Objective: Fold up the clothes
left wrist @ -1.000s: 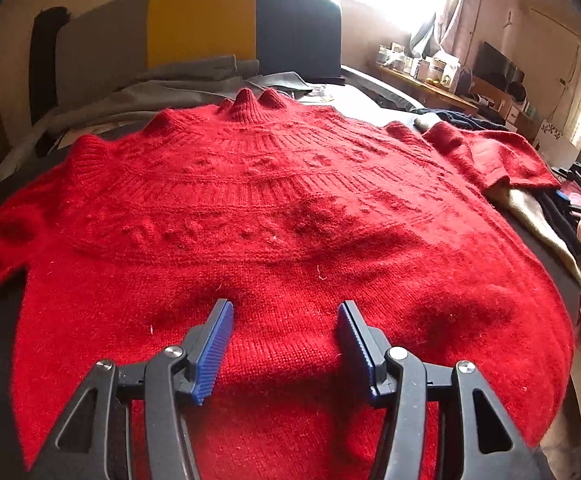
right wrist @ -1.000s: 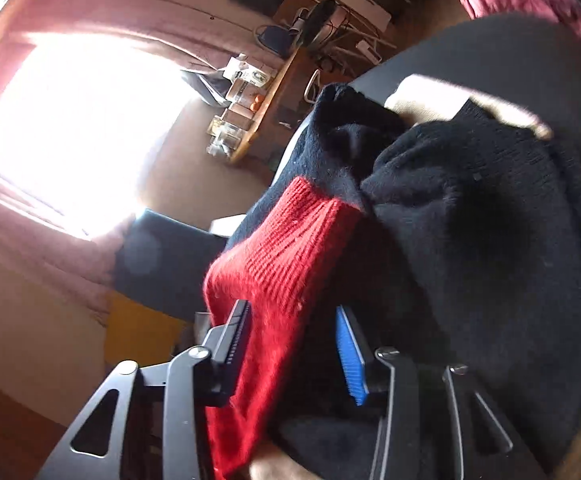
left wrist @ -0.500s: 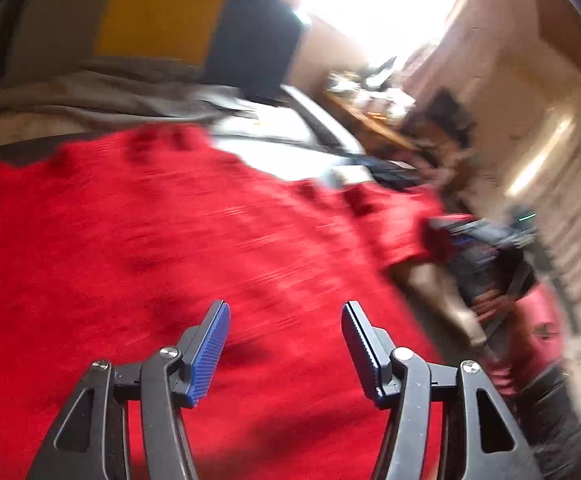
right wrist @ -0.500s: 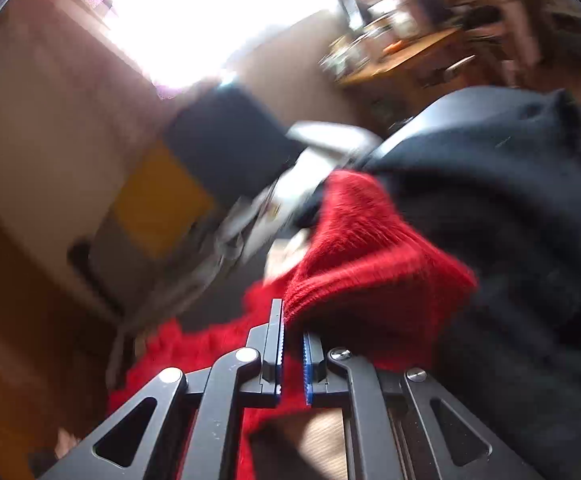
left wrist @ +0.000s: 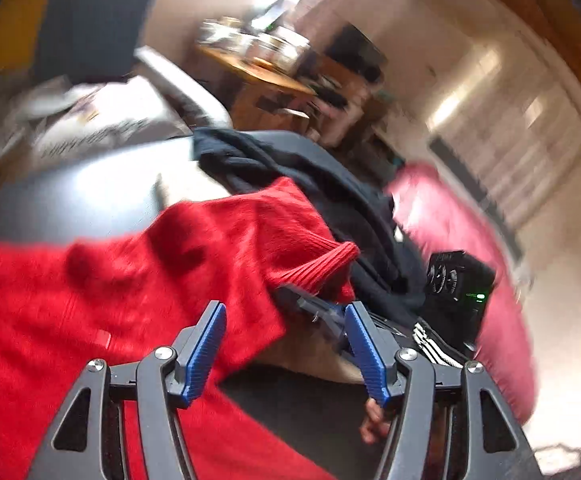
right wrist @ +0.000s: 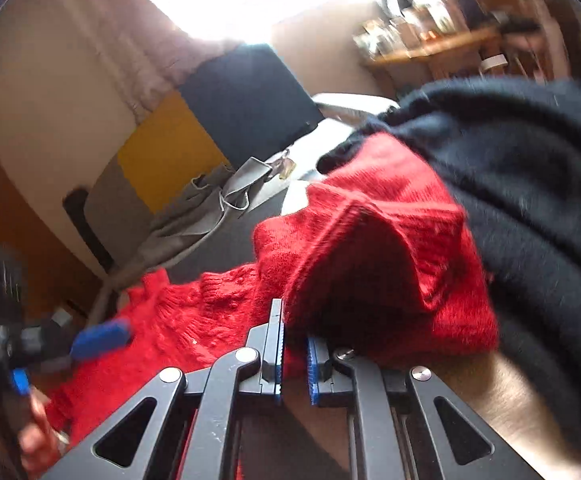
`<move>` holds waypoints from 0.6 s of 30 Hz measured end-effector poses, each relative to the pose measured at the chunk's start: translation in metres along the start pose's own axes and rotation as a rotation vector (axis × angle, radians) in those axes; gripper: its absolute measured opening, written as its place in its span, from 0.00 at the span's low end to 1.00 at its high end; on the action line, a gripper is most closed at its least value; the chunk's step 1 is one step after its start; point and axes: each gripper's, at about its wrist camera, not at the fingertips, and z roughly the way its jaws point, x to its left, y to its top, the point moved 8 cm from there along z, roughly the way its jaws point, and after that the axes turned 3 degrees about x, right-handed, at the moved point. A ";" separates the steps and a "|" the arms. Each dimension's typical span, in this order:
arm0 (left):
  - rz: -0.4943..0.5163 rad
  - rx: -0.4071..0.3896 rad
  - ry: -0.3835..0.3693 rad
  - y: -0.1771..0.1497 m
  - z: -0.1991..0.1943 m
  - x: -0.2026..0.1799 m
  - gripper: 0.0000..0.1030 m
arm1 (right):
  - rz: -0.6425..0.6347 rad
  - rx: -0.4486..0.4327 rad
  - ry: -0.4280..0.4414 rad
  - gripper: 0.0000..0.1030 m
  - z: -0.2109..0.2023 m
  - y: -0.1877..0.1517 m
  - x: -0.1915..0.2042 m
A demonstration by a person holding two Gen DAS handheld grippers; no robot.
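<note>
A red knit sweater [left wrist: 90,300] lies spread on a dark bed surface [left wrist: 90,196]. Its ribbed sleeve cuff [right wrist: 370,264] is lifted off a pile of dark garments [right wrist: 530,184]. My right gripper [right wrist: 293,332] pinches the cuff's edge; its jaws are opening slightly, with red knit still between the pads. The left wrist view shows the same grip under the cuff [left wrist: 314,268]. My left gripper [left wrist: 286,344] hovers over the sweater's right edge, jaws opening wide, nothing between them. One of its blue fingers [right wrist: 102,336] shows at the left of the right wrist view.
A beige garment [left wrist: 310,352] lies under the dark pile [left wrist: 330,184]. Yellow [right wrist: 170,152] and dark [right wrist: 250,100] cushions stand at the bed's head, with grey clothing [right wrist: 194,216] below them. A cluttered wooden desk [left wrist: 258,68] and pink bedding [left wrist: 450,220] lie to the right.
The left gripper swung right from the sweater's body to its right sleeve. The right gripper rolled, closed on the red cuff and lifted it off the dark pile.
</note>
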 end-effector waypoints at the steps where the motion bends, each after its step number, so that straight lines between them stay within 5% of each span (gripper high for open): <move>1: 0.049 0.024 0.014 0.003 0.008 -0.006 0.61 | -0.023 0.000 -0.001 0.13 0.000 0.000 0.001; 2: 0.099 0.048 0.028 0.006 0.017 -0.011 0.61 | -0.042 -0.006 -0.003 0.15 -0.001 0.000 0.001; 7: 0.285 0.167 0.006 0.012 0.048 -0.037 0.61 | -0.136 -0.051 0.002 0.65 -0.007 0.003 0.009; 13: 0.417 0.294 0.175 0.006 0.092 -0.028 0.62 | -0.202 -0.065 0.009 0.74 -0.018 0.001 0.011; 18: 0.295 0.252 0.202 0.007 0.106 -0.014 0.61 | -0.165 -0.060 0.028 0.82 -0.024 -0.006 0.004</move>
